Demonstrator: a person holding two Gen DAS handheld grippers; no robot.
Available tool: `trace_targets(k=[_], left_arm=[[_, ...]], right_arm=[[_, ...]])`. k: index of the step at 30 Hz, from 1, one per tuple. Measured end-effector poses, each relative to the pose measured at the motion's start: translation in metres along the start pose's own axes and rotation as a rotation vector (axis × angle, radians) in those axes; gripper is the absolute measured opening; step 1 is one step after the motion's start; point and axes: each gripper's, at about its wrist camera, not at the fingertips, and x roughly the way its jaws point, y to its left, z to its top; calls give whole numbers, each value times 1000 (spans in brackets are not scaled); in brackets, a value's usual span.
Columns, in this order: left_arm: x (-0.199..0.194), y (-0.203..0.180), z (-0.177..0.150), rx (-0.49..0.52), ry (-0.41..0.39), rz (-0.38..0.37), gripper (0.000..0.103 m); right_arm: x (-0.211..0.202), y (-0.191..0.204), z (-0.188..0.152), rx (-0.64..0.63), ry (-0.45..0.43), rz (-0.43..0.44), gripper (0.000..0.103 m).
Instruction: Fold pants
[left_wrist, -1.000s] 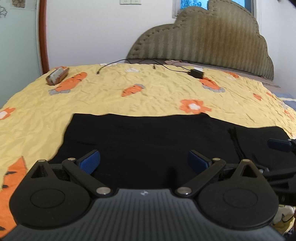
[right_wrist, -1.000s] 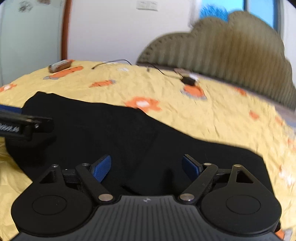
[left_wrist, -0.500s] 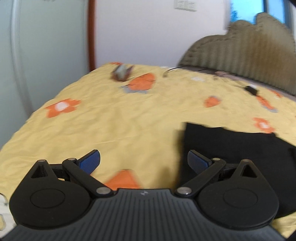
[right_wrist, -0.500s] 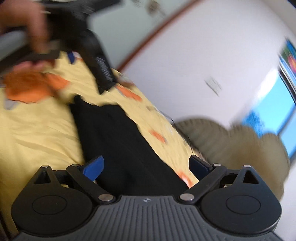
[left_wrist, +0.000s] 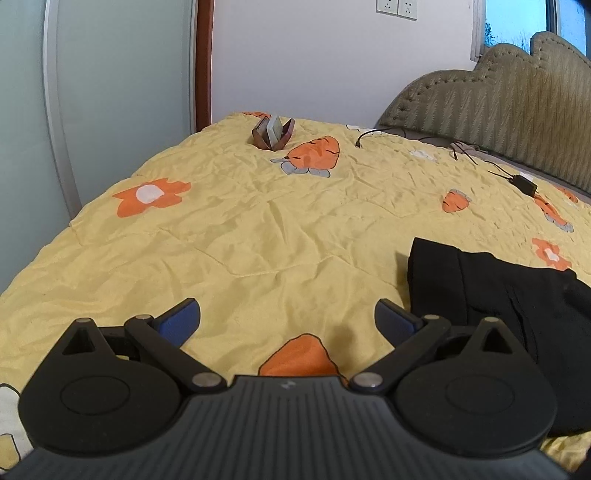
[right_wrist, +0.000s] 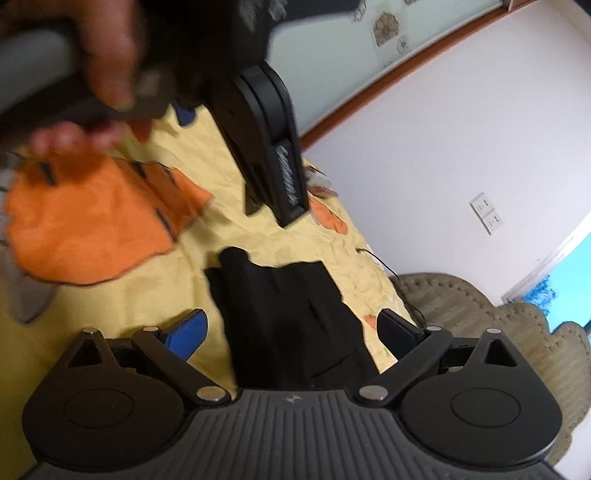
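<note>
Only your right wrist view catches your hand (right_wrist: 92, 70) gripping the left gripper (left_wrist: 287, 319); right gripper (right_wrist: 293, 332) rolled sideways, pants (right_wrist: 291, 317) between its jaws. Both jaws apart, empty.

We hold the right gripper (right_wrist: 291, 328) with its blue-padded fingers (right_wrist: 186, 334) spread wide — nothing between them — above the folded black pants (right_wrist: 280, 310) on the yellow carrot-print bedspread (right_wrist: 207, 158). Our left hand (right_wrist: 88, 74), blurred, grips the left gripper (right_wrist: 266, 144) at upper left.
</note>
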Motion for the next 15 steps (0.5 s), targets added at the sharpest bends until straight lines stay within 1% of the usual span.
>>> trace_targets(k=[2, 3, 7, 8, 9, 11, 12, 14, 15], left_arm=[[1, -1, 0, 6, 0, -6, 100], [2, -1, 0, 9, 0, -10, 100], [1, -1, 0, 5, -5, -14, 100], [1, 0, 0, -1, -6, -19, 101], [1, 2, 0, -6, -5, -23, 101], [4, 5, 3, -12, 7, -33, 101], [6, 5, 5, -17, 10, -38, 100], [8, 4, 8, -15, 8, -29, 100], [8, 4, 9, -8, 5, -27, 100]], right_arm=[[9, -3, 0, 30, 24, 13, 103], [11, -5, 1, 42, 32, 22, 103], [9, -1, 7, 4, 27, -32, 103], [1, -3, 7, 11, 12, -21, 103], [-9, -4, 6, 22, -11, 11, 103], [-17, 1, 4, 4, -4, 98, 103], [-16, 5, 3, -11, 1, 112, 103], [-9, 5, 3, -11, 0, 105, 103], [-4, 2, 5, -5, 20, 107, 103]])
